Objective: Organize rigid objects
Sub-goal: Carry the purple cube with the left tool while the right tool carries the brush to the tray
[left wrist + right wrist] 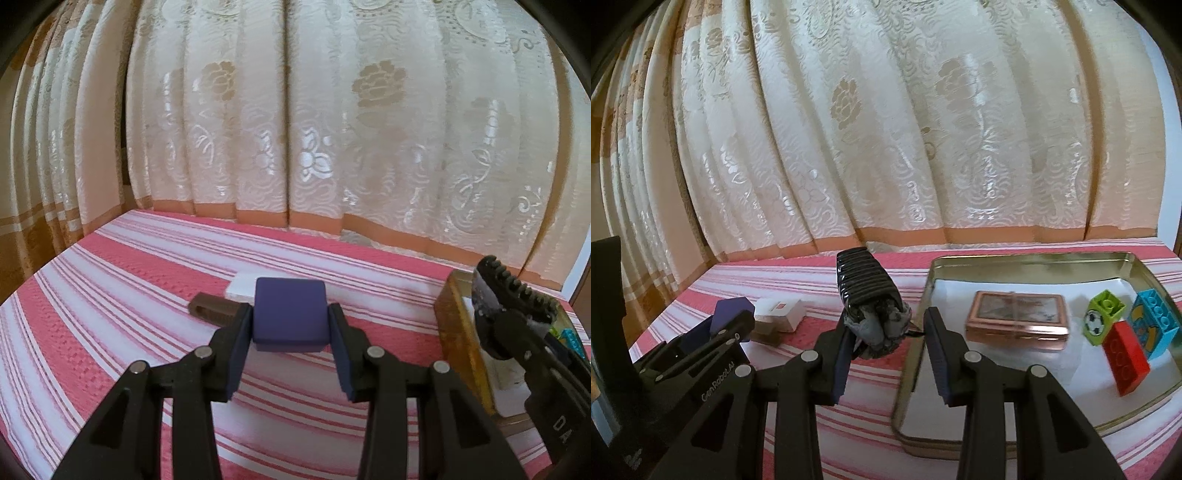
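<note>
The left hand-held gripper [290,321] is closed partway on a purple block [289,314], both pads pressed flat against its sides, and holds it off the striped cloth [110,295]. The right hand-held gripper [886,328] holds a black ribbed hair clip [866,288] by its grey wrapped end; the left pad plainly touches it, but a gap seems to show toward the right pad, so the hold looks lopsided.

Take the metal tin [1126,258] as the landmark. The hair clip hangs just left of the tin's left wall, above the cloth. The purple block is farther left of the tin, well apart from it. Inside the tin lie a copper-coloured case [1015,317], a green brick [1102,317], a red brick [1126,358] and a blue brick [1156,321]. Left of the tin, on the cloth, sit a white box [779,314] and a brown ribbed piece [210,310].

Judging from this, both items are bound for the tin. The clip is the weaker case: held at one end with its long body leaning away, it could pivot or slip out and drop short of the wall, or strike the rim. The block could knock the bricks if set down among them. Two grippers converging on one tin also risk bumping each other.
</note>
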`<state>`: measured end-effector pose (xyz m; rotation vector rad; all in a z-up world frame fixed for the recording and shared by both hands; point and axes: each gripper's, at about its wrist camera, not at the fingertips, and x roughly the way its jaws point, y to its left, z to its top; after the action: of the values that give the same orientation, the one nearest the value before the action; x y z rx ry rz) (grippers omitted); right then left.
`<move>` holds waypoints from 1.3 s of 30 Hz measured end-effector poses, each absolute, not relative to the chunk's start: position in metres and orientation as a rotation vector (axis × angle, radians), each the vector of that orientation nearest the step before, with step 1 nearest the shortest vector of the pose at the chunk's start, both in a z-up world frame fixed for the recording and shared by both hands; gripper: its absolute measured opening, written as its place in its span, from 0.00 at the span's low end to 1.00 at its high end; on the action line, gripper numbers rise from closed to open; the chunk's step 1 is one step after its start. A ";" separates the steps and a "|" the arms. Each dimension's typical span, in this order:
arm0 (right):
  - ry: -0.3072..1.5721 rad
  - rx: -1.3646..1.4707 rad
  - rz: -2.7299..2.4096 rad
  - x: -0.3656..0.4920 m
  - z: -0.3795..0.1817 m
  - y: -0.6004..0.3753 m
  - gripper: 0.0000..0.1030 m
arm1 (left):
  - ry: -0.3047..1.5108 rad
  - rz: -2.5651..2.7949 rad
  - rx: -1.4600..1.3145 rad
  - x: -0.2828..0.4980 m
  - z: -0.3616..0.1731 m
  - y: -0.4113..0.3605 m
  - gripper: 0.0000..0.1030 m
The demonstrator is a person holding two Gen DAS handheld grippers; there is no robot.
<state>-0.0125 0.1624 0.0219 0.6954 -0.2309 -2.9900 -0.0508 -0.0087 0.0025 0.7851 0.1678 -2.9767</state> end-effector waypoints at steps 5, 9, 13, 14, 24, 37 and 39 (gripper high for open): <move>-0.256 0.684 -3.014 -0.009 0.024 0.177 0.39 | 0.139 -3.015 0.761 -0.047 0.006 0.011 0.39; -0.271 0.683 -3.028 -0.007 0.022 0.188 0.39 | 0.120 -3.040 0.753 -0.045 0.008 0.026 0.39; -0.278 0.672 -3.045 -0.004 0.022 0.198 0.39 | 0.119 -3.059 0.754 -0.044 0.009 0.038 0.39; -0.277 0.668 -3.052 -0.003 0.023 0.201 0.39 | 0.115 -3.067 0.753 -0.043 0.010 0.043 0.39; -0.317 0.661 -3.104 0.002 0.024 0.233 0.39 | 0.070 -3.132 0.753 -0.036 0.012 0.083 0.39; -0.372 0.661 -3.182 0.014 0.027 0.281 0.39 | 0.002 -3.189 0.748 -0.028 0.014 0.127 0.39; -0.373 0.661 -3.199 0.015 0.027 0.289 0.39 | -0.004 -3.200 0.752 -0.027 0.014 0.135 0.39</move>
<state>0.0153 0.2887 0.0274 0.6607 -0.3734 -3.1986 -0.0272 0.1351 0.0140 0.7516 -0.0042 -3.1996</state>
